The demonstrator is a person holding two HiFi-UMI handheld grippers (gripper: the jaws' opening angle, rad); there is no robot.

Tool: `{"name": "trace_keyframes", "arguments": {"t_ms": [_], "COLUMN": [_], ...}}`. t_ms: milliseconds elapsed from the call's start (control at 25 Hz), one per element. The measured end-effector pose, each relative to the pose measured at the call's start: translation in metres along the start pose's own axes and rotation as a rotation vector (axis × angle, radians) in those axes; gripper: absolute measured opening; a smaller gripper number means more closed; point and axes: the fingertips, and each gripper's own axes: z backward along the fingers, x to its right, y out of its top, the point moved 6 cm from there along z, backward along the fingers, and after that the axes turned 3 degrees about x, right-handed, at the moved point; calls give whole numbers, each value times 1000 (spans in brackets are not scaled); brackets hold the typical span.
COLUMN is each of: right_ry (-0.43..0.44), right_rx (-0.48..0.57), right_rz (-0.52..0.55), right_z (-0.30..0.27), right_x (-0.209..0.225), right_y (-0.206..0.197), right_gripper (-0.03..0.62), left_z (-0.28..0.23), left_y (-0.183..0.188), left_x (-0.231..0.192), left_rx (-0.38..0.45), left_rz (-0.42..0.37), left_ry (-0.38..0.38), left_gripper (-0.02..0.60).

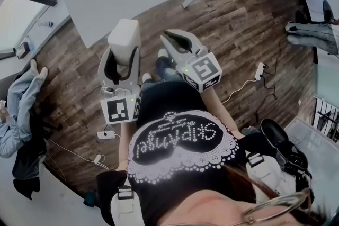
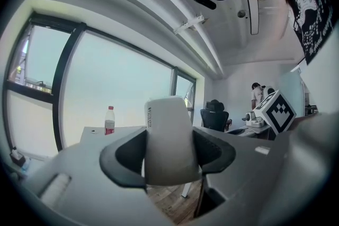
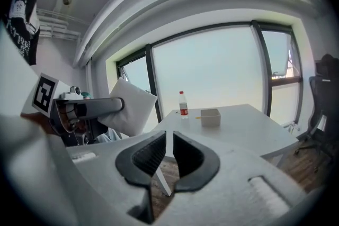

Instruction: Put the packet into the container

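My left gripper [image 1: 122, 61] points toward 12 o'clock in the head view, its jaws spread wide and pressing on the white packet [image 1: 124, 38] that stands upright between them. My right gripper [image 1: 174, 39], just beside it at 3 o'clock, angles toward 11 o'clock. Its jaws are nearly together, with nothing between them.

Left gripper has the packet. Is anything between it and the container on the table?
Nothing visible. The packet, clamped in the left gripper, is over the floor, short of the table. The container stands on the table with only a bottle beside it, off the path.
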Motion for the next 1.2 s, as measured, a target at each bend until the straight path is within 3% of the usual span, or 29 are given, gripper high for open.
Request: {"name": "trace_keyframes", "arguments": {"t_ms": [560,1200], "right_ry": [96,46], "right_rx": [-119,-109], "right_rz": [-31,-81], "right_z": [-17,-18], "right_x": [55,79], "right_y": [-8,-12], "right_gripper": [40,40], "left_z": [-56,-70], "left_y": [2,0], "left_x": [19,2], "left_rx": [32,19], "left_rz": [-2,-13], "left_ry": [23,46], "left_gripper": [262,262]}}
